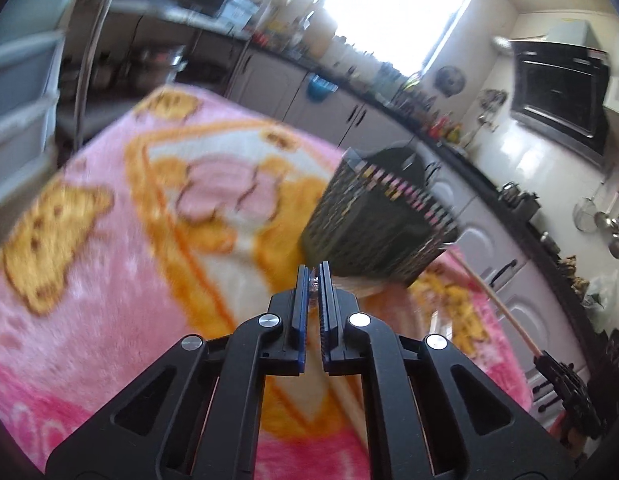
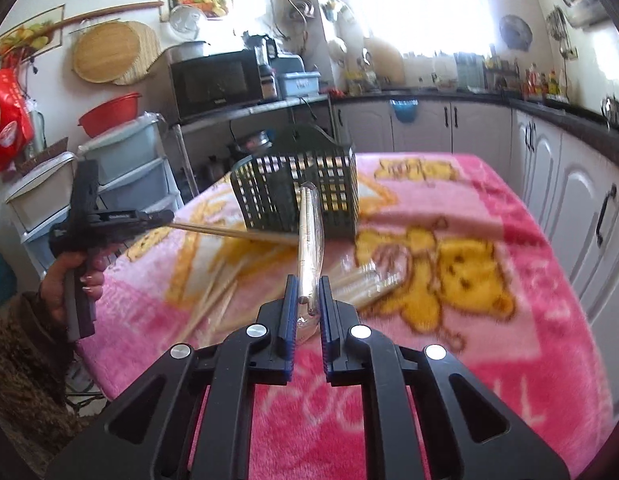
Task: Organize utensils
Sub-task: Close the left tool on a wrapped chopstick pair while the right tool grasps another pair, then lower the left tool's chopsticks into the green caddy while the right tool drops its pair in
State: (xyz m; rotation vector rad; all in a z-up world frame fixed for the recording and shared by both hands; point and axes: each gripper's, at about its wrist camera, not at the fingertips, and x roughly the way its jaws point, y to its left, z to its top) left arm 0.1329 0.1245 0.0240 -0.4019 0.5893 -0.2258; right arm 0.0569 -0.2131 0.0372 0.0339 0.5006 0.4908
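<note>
A dark green slotted utensil basket (image 2: 301, 196) stands on the pink blanket-covered table (image 2: 429, 360); it also shows in the left wrist view (image 1: 377, 216). My right gripper (image 2: 308, 292) is shut on a pair of chopsticks in a clear wrapper (image 2: 307, 240), which points toward the basket. My left gripper (image 1: 313, 276) is shut on a wrapped pair of chopsticks (image 2: 229, 231), held level near the basket's base; the left gripper shows at the left in the right wrist view (image 2: 165, 216). Several loose chopsticks (image 2: 217, 300) and wrapped pairs (image 2: 365, 280) lie on the blanket.
White kitchen cabinets (image 2: 569, 208) run along the right and far side of the table. Stacked plastic drawers (image 2: 129, 176) and a microwave (image 2: 217, 84) stand at the left. In the left wrist view my right gripper (image 1: 565, 392) shows at the lower right with its chopsticks (image 1: 497, 300).
</note>
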